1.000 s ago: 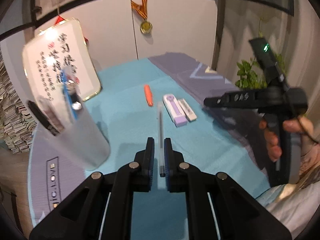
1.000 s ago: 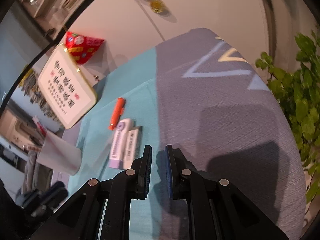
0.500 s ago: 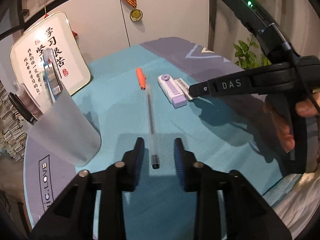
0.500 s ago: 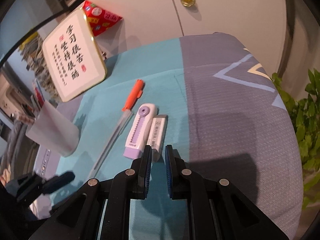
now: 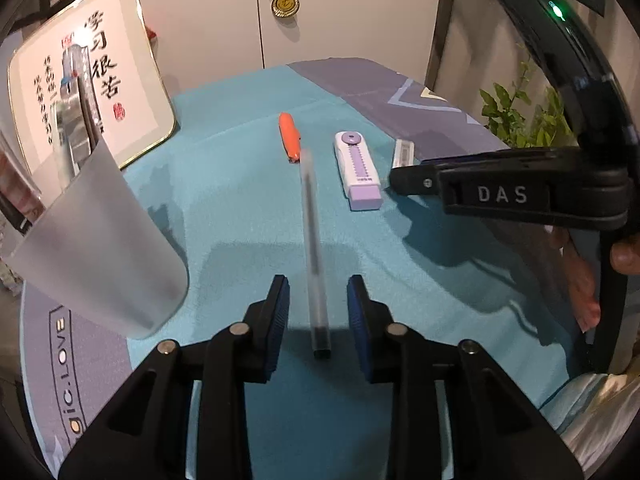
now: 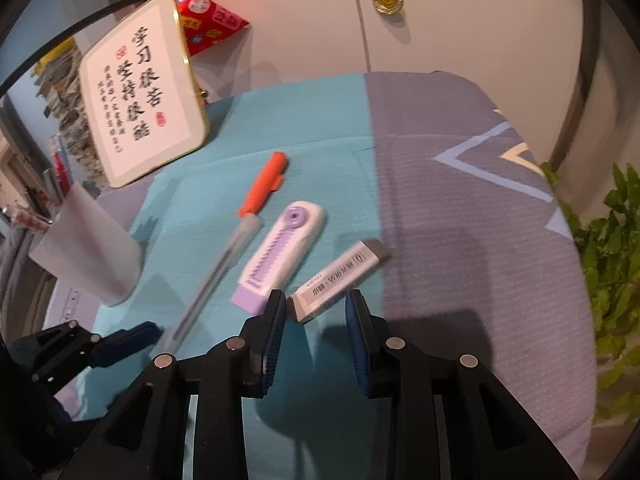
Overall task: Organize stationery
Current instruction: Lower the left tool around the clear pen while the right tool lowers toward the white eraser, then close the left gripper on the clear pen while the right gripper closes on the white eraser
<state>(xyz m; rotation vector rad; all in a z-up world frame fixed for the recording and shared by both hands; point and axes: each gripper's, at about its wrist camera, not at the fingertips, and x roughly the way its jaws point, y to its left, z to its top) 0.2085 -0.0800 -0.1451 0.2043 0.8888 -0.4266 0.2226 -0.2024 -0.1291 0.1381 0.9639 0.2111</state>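
Note:
A clear pen (image 5: pixel 314 256) with an orange cap (image 5: pixel 289 142) lies on the teal cloth, its back end between the open jaws of my left gripper (image 5: pixel 318 300). The pen also shows in the right wrist view (image 6: pixel 224 268). A frosted pen cup (image 5: pixel 100 248) stands to the left and holds several pens. My right gripper (image 6: pixel 316 306) is open just above the near end of a grey-sleeved eraser (image 6: pixel 340 276). A white and purple correction tape (image 6: pixel 280 252) lies left of the eraser.
A framed calligraphy plaque (image 5: pixel 88 92) leans at the back left. A medal (image 5: pixel 285 3) hangs on the white wall. A green plant (image 6: pixel 608 264) stands off the table's right edge. The right gripper's body (image 5: pixel 520 196) reaches over the table's right side.
My left gripper opened and let go of the pen, which now lies on the cloth. My right gripper moved down and left toward the eraser and opened.

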